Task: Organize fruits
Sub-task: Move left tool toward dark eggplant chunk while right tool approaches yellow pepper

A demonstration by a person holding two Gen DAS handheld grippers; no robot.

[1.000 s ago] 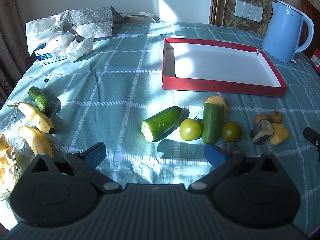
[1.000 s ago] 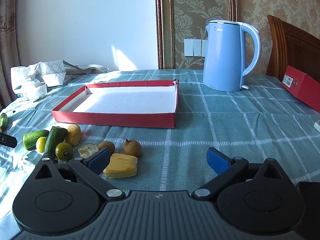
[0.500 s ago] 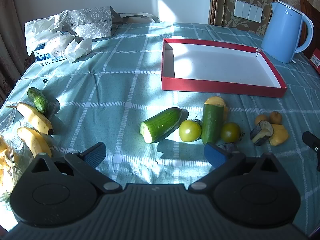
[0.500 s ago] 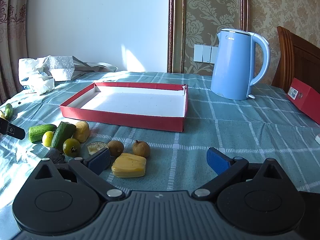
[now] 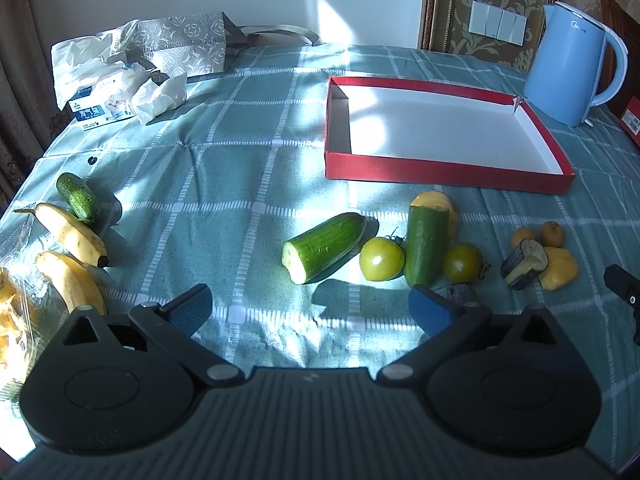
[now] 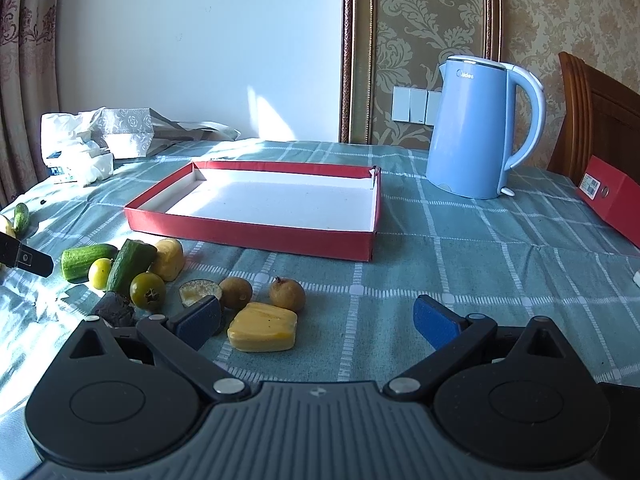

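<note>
Left wrist view: my left gripper (image 5: 310,306) gapes wide, holding nothing; just beyond my fingertips lie a cut cucumber (image 5: 323,247) and green tomato (image 5: 381,258). My right gripper (image 6: 318,320) is spread wide too, a yellow chunk (image 6: 263,326) between its fingers, the red tray (image 6: 256,231) farther ahead.

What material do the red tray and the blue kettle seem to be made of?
The red tray looks like cardboard: thin matte walls, a white paper-like inside, and one far corner split open. The blue kettle appears to be smooth plastic with a soft sheen, with a lighter handle and a shiny, perhaps metal, rim at the top. Neither can be confirmed by sight alone.
</note>
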